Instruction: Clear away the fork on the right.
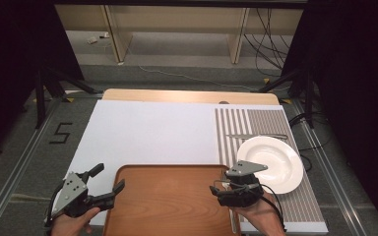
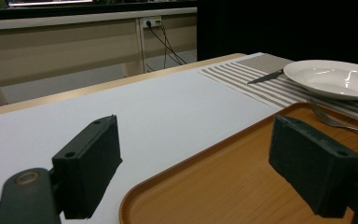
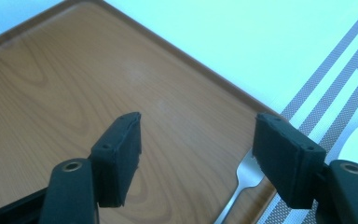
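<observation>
Tray [image 3: 74, 88]: wood-grain surface, smooth with a satin sheen, beneath the right gripper [image 3: 198, 154], whose pads [image 3: 121, 154] are matt black with a slightly rough face. Fork [image 3: 242, 179] between those pads: bright polished metal. Plate [image 2: 335, 77] beyond the left gripper [image 2: 205, 163]: glossy white ceramic on a striped woven-looking mat [image 2: 261, 86]; counter [image 2: 168, 116] sheet matt white.

High view looks forward and down from above. Both gripper views sit low and close, sharing the tray [image 2: 242, 186] and, probably, the same fork [image 3: 242, 179].
</observation>
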`<action>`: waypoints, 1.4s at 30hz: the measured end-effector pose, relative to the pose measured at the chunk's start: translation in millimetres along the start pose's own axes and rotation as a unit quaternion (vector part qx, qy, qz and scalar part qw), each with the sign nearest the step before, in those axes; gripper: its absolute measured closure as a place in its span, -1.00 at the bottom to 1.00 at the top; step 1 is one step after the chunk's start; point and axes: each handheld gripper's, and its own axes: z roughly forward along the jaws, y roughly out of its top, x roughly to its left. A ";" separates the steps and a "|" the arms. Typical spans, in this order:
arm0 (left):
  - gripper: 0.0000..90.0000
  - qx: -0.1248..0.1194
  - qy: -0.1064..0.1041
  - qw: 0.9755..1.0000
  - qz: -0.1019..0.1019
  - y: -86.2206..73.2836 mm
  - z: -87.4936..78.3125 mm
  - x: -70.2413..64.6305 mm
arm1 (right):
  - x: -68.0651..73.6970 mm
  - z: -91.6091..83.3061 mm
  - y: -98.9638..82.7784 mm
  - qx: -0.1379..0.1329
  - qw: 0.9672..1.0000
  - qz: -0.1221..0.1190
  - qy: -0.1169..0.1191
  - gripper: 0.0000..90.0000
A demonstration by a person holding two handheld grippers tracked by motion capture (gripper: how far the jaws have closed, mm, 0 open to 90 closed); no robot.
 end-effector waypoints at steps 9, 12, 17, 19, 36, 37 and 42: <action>-0.64 0.001 0.000 1.000 0.000 0.0 -0.2 0.0 | -1.2 -8.5 -2.3 -0.043 0.999 0.010 -0.002 -0.29; -0.64 0.000 0.000 1.000 0.000 0.1 -0.6 0.2 | -1.6 -12.3 -3.7 -0.066 0.998 0.013 -0.005 -0.29; -0.64 0.000 0.001 1.000 -0.002 0.0 -1.1 0.4 | -2.0 -17.0 -6.4 -0.090 0.996 0.017 -0.010 -0.29; -0.64 0.000 0.001 1.000 -0.001 0.0 -1.3 0.3 | -2.6 -17.4 -7.3 -0.104 0.994 0.015 -0.010 -0.29; -0.64 0.001 -0.003 1.000 -0.002 -0.2 -1.1 0.1 | -3.0 -29.5 -21.0 -0.178 0.983 0.028 -0.027 -0.47; -0.64 0.001 -0.003 1.000 -0.001 -0.1 -1.1 0.2 | -2.8 -29.7 -21.6 -0.184 0.982 0.028 -0.028 -0.47; -0.64 0.001 -0.003 1.000 -0.001 -0.5 -2.1 -0.1 | -0.1 -32.9 -26.5 -0.210 0.977 0.028 -0.029 -0.48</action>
